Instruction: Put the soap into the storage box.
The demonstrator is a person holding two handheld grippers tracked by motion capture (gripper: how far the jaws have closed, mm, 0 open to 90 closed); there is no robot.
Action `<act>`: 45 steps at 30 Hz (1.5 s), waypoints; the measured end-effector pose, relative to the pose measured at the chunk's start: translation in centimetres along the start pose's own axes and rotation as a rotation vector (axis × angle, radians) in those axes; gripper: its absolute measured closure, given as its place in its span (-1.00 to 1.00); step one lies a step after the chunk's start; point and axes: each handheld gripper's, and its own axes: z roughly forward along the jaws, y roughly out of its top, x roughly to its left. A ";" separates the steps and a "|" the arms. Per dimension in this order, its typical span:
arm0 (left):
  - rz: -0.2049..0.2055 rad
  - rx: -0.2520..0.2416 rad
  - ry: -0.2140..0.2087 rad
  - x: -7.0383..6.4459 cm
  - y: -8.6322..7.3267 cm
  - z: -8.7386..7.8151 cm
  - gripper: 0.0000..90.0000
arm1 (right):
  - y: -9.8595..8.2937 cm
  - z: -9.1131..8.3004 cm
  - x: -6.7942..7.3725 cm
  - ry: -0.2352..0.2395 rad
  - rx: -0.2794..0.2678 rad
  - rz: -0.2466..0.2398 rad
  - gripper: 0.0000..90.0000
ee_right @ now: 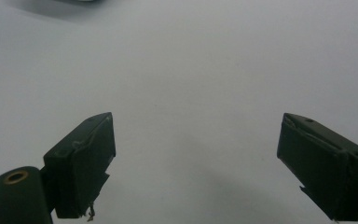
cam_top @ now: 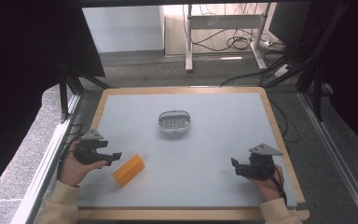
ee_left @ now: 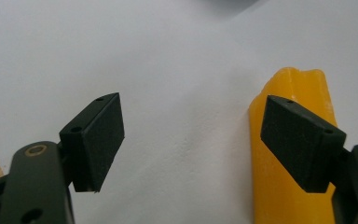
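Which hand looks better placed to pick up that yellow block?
Left. The left gripper is open right beside the yellow block, which shows by one jaw in its own view. The right gripper is open too, but far across the table.

The worktop (cam_top: 214,140) has a matt, pale grey-blue sheet over it, smooth and paper-like, with a border of light bare wood around the edge. The yellow block (cam_top: 128,170) looks waxy or like soft plastic, smooth with a faint sheen and slightly uneven at its end. The left gripper (ee_left: 191,140) has matt black plastic jaws with flat, finely textured pads and brass-coloured rivets at the joints. The right gripper (ee_right: 196,163) has the same matt black pads, scuffed and frayed at the edges. The small basket (cam_top: 174,122) looks like pale, smooth plastic with a slotted floor.
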 end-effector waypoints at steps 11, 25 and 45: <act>0.017 0.000 -0.006 -0.3 0.2 -0.4 -0.53 | -0.1 0.0 0.1 0.004 -0.003 0.006 -0.72; 0.037 -0.006 -0.010 -1.1 0.7 -1.2 -0.53 | -0.2 -0.1 0.1 0.015 -0.001 0.010 -0.71; 0.067 0.015 -0.034 -2.6 1.4 -1.5 -0.50 | -0.3 0.0 0.2 0.022 0.010 0.009 -0.71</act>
